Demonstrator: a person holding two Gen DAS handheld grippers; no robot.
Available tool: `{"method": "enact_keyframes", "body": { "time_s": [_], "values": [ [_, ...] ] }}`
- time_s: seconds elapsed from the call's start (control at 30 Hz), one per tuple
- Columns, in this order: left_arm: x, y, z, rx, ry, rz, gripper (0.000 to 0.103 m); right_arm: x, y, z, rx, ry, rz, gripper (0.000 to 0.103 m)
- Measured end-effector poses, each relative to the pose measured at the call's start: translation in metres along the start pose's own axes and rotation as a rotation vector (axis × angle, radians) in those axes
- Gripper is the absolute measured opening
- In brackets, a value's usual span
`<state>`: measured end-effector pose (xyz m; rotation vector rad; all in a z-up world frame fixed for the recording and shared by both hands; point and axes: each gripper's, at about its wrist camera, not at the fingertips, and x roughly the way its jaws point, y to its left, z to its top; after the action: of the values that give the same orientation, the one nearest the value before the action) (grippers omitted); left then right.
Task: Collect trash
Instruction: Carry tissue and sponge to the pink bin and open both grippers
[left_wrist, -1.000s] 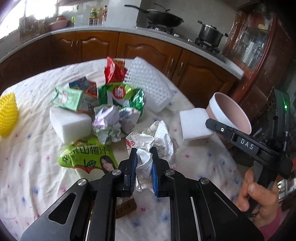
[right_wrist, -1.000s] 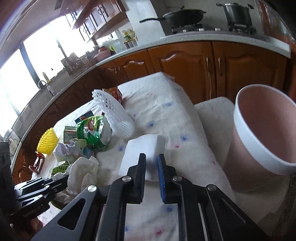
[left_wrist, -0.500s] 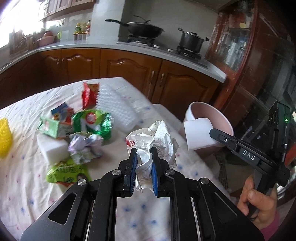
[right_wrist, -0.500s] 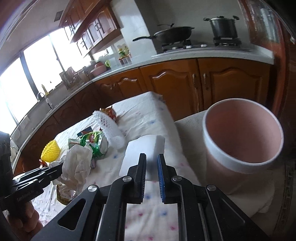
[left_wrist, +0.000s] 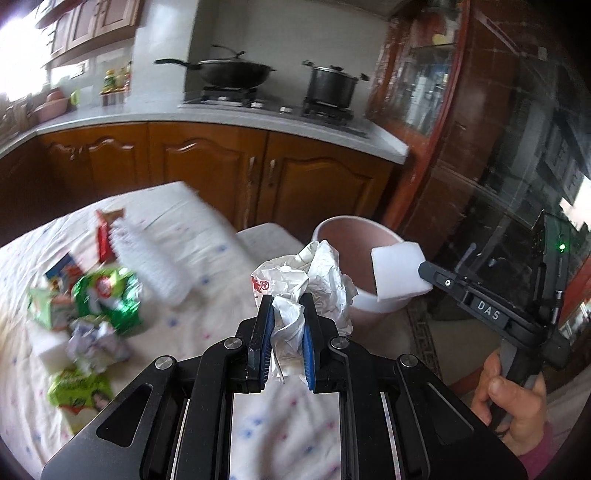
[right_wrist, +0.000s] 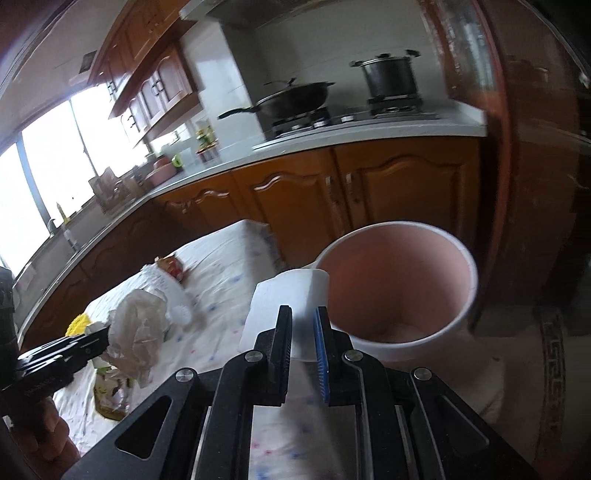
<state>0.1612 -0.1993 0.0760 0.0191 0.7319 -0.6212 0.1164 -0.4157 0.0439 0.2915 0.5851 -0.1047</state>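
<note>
Left wrist view: the left gripper (left_wrist: 285, 325) has its jaws pinched on a crumpled white wrapper (left_wrist: 314, 280), lifted clear of the surface (left_wrist: 207, 317) so nothing drags. At two o'clock the right gripper (right_wrist: 302, 345), jaws narrowed onto a white foam block (right_wrist: 286, 295), hangs at the rim of the pink bin (right_wrist: 406, 280) — likely lined up for a drop. More wrappers (left_wrist: 107, 299) lie at nine o'clock; between surface edge and bin there looks to be open room.

Bin (left_wrist: 334, 236) stands right of table (left_wrist: 192, 332); wrappers (left_wrist: 107, 299) lie on table.
</note>
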Motion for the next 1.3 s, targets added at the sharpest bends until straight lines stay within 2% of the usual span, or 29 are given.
{"method": "enact_keyframes", "body": {
  "time_s": [0.37,0.67,0.77,0.8,0.87,0.9,0.93,1.03,1.17,1.3],
  "values": [
    [0.048,-0.054,0.042,0.069,0.002,-0.079,0.013,-0.002,-0.051,0.022,0.051,-0.04,-0.097,0.012],
    [0.113,-0.081,0.069,0.083,0.077,-0.11,0.014,0.014,-0.082,0.04,0.07,-0.025,-0.138,0.012],
    [0.132,-0.084,0.069,0.077,0.104,-0.107,0.018,0.021,-0.087,0.042,0.073,-0.008,-0.142,0.012],
    [0.136,-0.085,0.068,0.076,0.109,-0.104,0.024,0.025,-0.089,0.043,0.075,0.003,-0.142,0.013],
    [0.143,-0.084,0.064,0.072,0.12,-0.1,0.039,0.033,-0.094,0.042,0.084,0.025,-0.141,0.017],
    [0.145,-0.084,0.062,0.071,0.121,-0.093,0.051,0.035,-0.096,0.043,0.09,0.029,-0.145,0.018],
    [0.145,-0.083,0.06,0.07,0.119,-0.088,0.054,0.038,-0.098,0.041,0.097,0.037,-0.143,0.023],
    [0.145,-0.078,0.056,0.059,0.13,-0.093,0.055,0.04,-0.102,0.038,0.113,0.042,-0.139,0.034],
    [0.136,-0.067,0.053,0.035,0.121,-0.088,0.056,0.036,-0.103,0.038,0.131,0.03,-0.122,0.037],
    [0.119,-0.049,0.05,-0.012,0.096,-0.084,0.058,0.028,-0.093,0.039,0.132,0.0,-0.09,0.06]
  ]
}}
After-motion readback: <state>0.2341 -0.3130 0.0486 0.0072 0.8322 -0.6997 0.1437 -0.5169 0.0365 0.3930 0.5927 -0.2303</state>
